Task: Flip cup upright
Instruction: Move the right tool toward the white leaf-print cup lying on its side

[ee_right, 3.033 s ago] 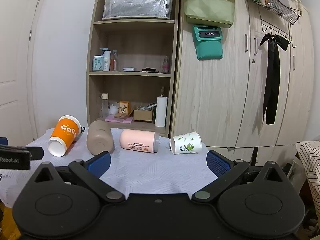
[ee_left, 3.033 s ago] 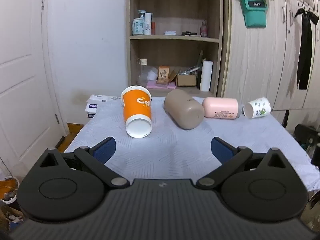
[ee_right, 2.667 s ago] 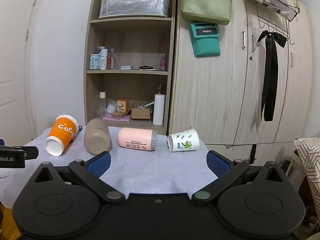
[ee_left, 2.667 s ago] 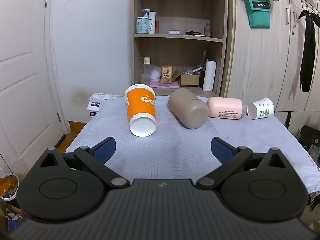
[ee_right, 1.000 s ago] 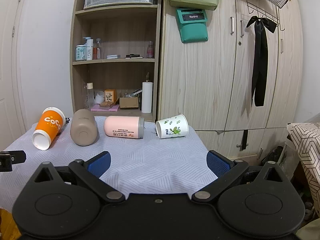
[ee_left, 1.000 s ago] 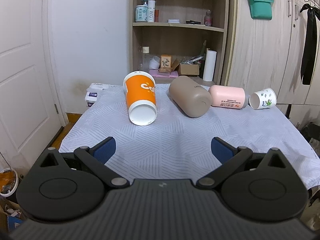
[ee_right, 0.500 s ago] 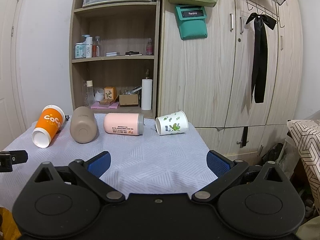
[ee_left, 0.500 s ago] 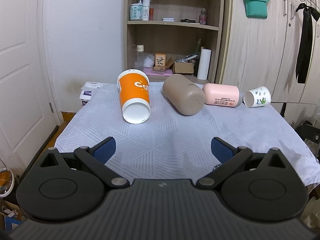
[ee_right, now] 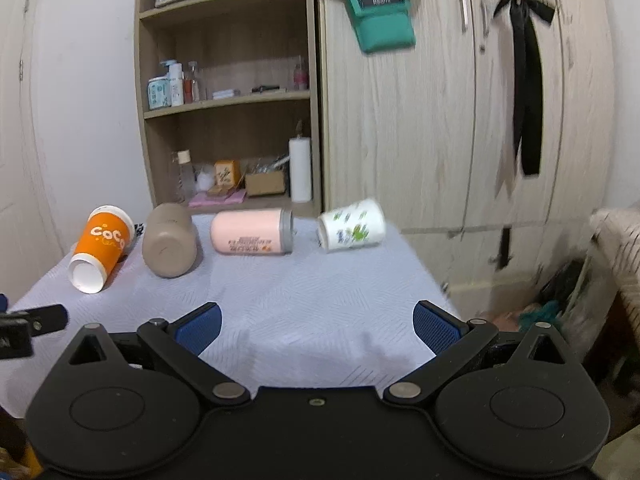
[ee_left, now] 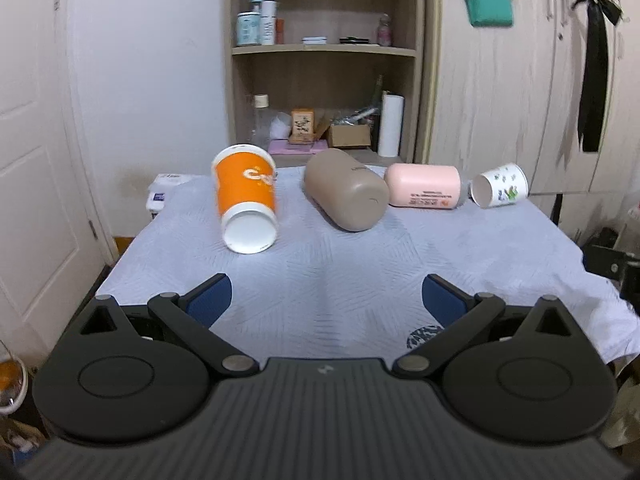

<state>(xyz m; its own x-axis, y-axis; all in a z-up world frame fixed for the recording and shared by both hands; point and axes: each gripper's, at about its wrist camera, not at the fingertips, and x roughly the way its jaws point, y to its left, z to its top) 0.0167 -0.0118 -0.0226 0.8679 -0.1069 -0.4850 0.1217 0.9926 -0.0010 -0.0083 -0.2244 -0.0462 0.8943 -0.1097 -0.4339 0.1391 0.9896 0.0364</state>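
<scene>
Your left claw (ee_left: 325, 298) and right claw (ee_right: 316, 325) both stand with jaws spread wide, holding nothing, above the near edge of the counter (ee_left: 360, 272). Four vessels lie on their sides in a row along the far part of the counter. From left: the orange cup (ee_left: 247, 199), its open mouth toward you; the tan bottle (ee_left: 346, 195); the pink bottle (ee_left: 423, 186), just beside the tan one; and the small white leaf-print cup (ee_right: 352, 225), its mouth facing left, nearest your right claw. A shelf unit (ee_right: 228, 92) stands behind.
</scene>
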